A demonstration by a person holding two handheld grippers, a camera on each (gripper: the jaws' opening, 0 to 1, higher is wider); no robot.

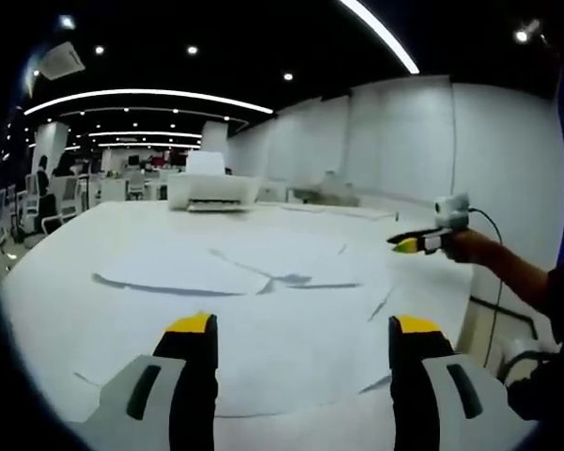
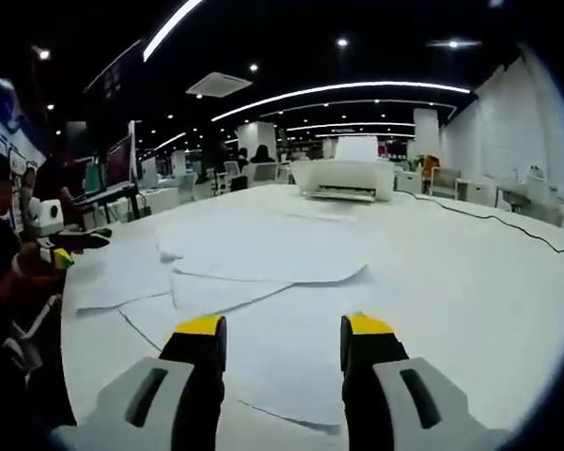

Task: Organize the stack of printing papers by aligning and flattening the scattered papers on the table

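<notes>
- Several papers [image 1: 254, 282] lie scattered and overlapping across the white table [image 1: 66, 329], none squared up yet; my guess is the gathering has not begun.
- Left gripper [image 1: 303, 331] hangs above the near sheets, jaws spread, holding nothing.
- Right gripper [image 2: 284, 336] hovers likewise over the papers [image 2: 273, 254], jaws apart and empty.
- Next, likely: lower onto a sheet's edge and slide it toward the others.
- Printer [image 2: 343, 178] sits at the far end.

White papers [image 1: 263, 282] on a white table [image 1: 56, 319]; white printer [image 1: 211, 191]; grey grippers' jaws black, yellow-tipped.
</notes>
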